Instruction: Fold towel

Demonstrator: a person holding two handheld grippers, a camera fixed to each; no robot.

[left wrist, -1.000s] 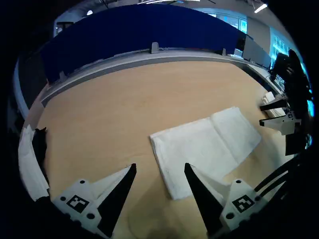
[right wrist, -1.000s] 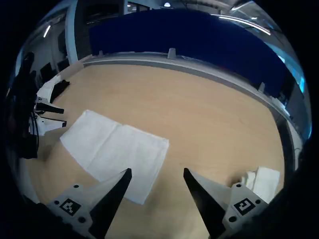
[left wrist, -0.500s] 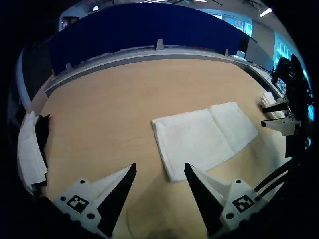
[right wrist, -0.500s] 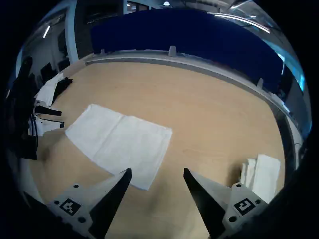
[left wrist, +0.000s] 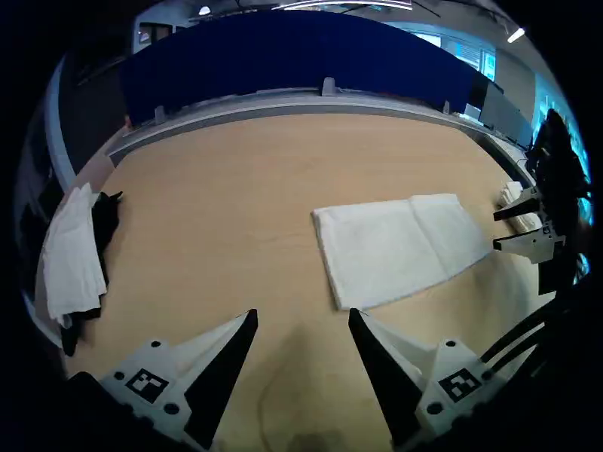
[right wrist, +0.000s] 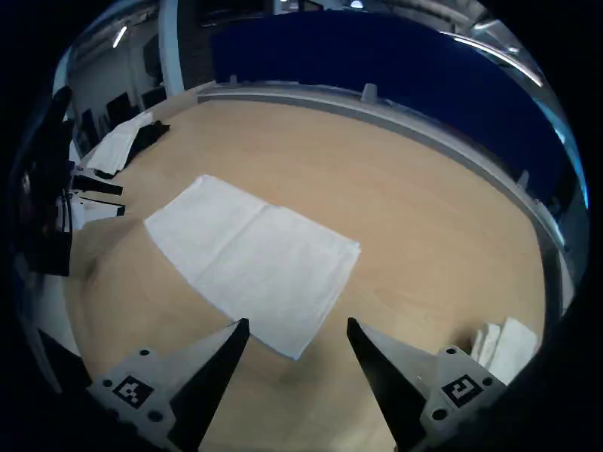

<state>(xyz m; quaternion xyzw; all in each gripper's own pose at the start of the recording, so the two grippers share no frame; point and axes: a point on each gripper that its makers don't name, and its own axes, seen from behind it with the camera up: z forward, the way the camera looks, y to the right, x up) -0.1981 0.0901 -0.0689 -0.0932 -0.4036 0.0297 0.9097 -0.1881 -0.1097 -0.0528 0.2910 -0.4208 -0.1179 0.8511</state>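
Towel (left wrist: 399,245) folding looked to be at the reach-in step: the cloth lay flat and spread on the bench (left wrist: 226,196), near its middle, with one crease line across it and nothing gripping it. The left hand-held gripper (left wrist: 301,313) hovered off the towel's near corner, fingers wide apart and empty. The right hand-held gripper (right wrist: 297,321) hovered at the opposite side, also wide and empty, with a towel corner just ahead of its fingers. Each showed small at the edge of the other's view, jaws parted there too.

As a judgement, the next move called for both to drop to the two corners of one short end, pinch the fabric only, lift it, and carry it over to meet the far end squarely.

Counted: one towel laid out, two hand-held grippers, one loose white cloth (left wrist: 71,256) draped beside one dark item (left wrist: 105,222) at the bench edge, and one stack (right wrist: 505,346) of folded white cloths, its pieces too small to number.
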